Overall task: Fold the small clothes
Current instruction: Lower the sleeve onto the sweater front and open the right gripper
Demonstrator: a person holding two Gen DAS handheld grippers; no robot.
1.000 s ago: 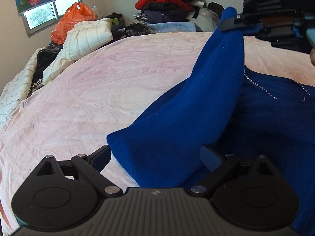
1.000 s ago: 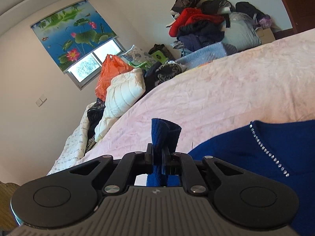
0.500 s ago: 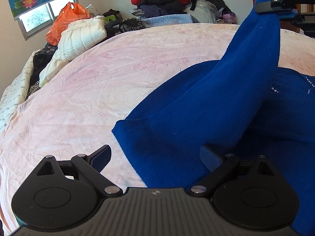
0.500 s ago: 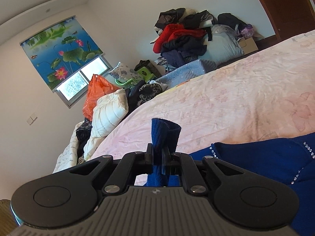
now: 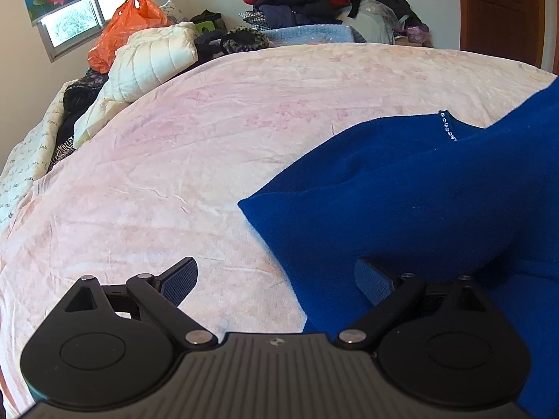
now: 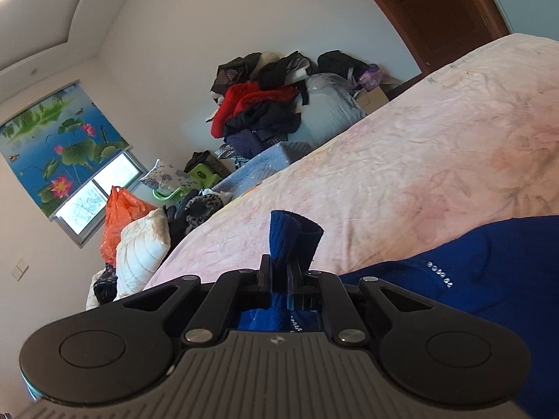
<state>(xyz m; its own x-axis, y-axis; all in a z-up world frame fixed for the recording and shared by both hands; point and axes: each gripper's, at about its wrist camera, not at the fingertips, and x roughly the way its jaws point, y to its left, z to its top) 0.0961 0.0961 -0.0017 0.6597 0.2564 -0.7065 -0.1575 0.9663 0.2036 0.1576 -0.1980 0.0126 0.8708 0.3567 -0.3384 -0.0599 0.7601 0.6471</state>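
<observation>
**A:** What lies on the bed?

**B:** A royal blue knit sweater (image 5: pixel 401 188) spread on a pale pink bedspread (image 5: pixel 209 139). From the left wrist camera it fills the lower right, with one folded corner pointing left onto the pink fabric. A short row of small rhinestones (image 5: pixel 447 125) runs along an edge near its top, probably the neckline, though the fisheye bend makes that hard to confirm.

**A:** And the two grippers?

**B:** The left gripper (image 5: pixel 276 279) hovers low over the bedspread, its fingers spread wide. The sweater's folded edge lies between them, nearer the right finger; neither pad clearly touches the cloth. The right gripper (image 6: pixel 279 276) has its fingers pressed together on a sleeve end (image 6: pixel 293 234), which sticks up past the fingertips as a small ribbed tuft. The rest of the sweater lies below and to the right of it in that view.

**A:** What surrounds the bed?

**B:** Along the far side sit a cream quilted duvet (image 5: pixel 153 59), an orange plastic bag (image 5: pixel 122 31) and a heap of red and dark clothes (image 6: pixel 258 108). A lotus-print roller blind (image 6: pixel 59 150) hangs over the window, and a brown wooden door (image 6: pixel 436 10) stands at right.
</observation>
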